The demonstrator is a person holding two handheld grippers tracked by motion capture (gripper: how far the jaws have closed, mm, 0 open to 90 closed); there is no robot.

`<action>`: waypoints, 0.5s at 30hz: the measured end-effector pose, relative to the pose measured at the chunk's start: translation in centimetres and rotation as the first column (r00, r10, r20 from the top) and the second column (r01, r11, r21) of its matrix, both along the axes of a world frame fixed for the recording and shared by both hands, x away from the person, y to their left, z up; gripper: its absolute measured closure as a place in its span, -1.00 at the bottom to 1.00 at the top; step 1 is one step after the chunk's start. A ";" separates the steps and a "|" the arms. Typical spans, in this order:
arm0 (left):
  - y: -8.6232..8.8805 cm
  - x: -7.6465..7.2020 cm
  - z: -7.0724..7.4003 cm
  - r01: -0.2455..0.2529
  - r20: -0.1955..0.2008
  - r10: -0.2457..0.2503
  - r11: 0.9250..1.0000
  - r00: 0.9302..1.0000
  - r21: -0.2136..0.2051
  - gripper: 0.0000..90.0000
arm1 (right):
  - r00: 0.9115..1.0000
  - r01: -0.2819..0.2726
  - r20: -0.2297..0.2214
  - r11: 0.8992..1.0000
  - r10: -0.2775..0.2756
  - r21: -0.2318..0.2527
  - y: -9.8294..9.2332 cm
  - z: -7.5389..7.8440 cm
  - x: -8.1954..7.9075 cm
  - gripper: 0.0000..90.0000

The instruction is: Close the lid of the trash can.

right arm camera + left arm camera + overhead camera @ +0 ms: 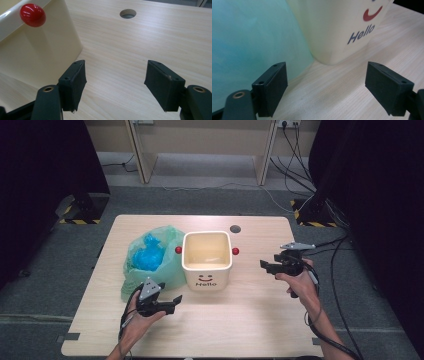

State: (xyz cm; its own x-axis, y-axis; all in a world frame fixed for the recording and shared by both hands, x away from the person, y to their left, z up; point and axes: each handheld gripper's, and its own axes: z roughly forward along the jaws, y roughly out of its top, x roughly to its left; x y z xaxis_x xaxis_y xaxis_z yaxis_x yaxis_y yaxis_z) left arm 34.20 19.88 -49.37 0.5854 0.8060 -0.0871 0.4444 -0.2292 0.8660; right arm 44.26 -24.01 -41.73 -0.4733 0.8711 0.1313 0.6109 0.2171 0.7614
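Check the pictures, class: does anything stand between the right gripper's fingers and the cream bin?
Nothing visible does. The right gripper is open beside the cream bin, with bare table between them.

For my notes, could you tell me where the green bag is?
In the high view, the green bag lies left of centre on the table, against the cream bin.

Bin (pixel 207 265) and bag (pixel 150 257) block centre (sides free).

Looks like you're set up in some lab or recording space: small wooden table (pixel 200 330) on grey carpet (pixel 45 285), black curtains (pixel 40 170) both sides, hazard-taped stand bases (pixel 80 220), cables (pixel 295 165) running to wall sockets (pixel 289 123).
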 end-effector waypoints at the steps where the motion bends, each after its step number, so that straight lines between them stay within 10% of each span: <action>1: 0.0 0.0 -0.2 0.004 -0.003 -0.004 1.000 1.000 0.005 -0.61 | 1.000 0.002 -0.004 1.000 -0.002 0.012 0.1 -0.3 0.0 -0.29; 15: 0.1 -0.5 -1.8 0.036 -0.026 -0.035 0.998 0.999 0.051 -0.61 | 1.000 -0.003 -0.016 0.998 0.005 0.066 0.9 -3.3 -1.7 -0.36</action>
